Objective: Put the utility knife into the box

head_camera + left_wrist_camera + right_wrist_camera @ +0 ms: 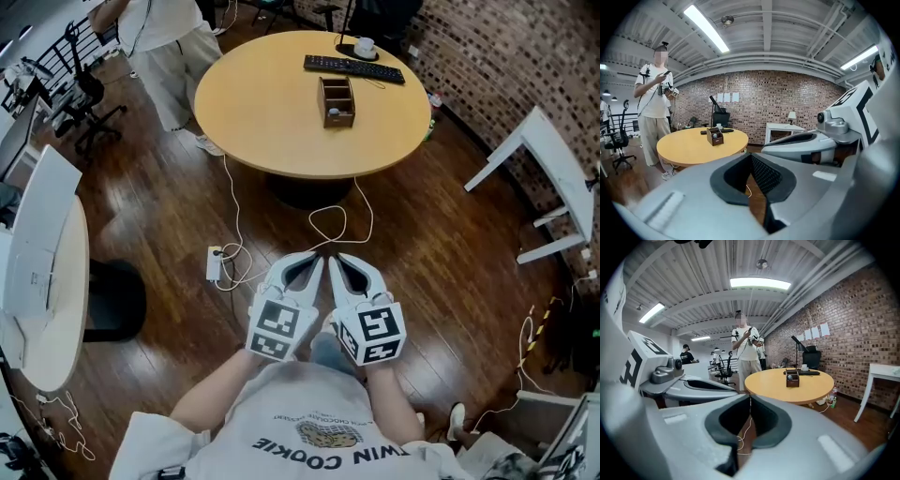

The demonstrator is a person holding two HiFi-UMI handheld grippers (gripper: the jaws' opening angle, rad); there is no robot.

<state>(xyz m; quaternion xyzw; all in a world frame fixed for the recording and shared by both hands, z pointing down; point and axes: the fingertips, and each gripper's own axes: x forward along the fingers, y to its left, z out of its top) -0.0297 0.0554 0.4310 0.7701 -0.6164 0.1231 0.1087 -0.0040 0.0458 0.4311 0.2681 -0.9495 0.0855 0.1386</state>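
Floor (441,253): open wood planks between the grippers and the table, with just a white cable (328,220) and a power strip (215,263) lying on it.
Round table (272,131): well ahead, near edge bare, top mostly open.
Left gripper (309,260): jaws pressed together on nothing, tips just beside the other gripper's.
Right gripper (338,262): same deal, closed up and empty.
Box (337,101): upright past the table's middle, near the keyboard (353,67).
Utility knife: honestly can't pick it out from here.

Ahead of me, the small brown wooden box (337,101), open-topped and divided inside, stands upright on the round tan wooden table (272,112), toward its far side.
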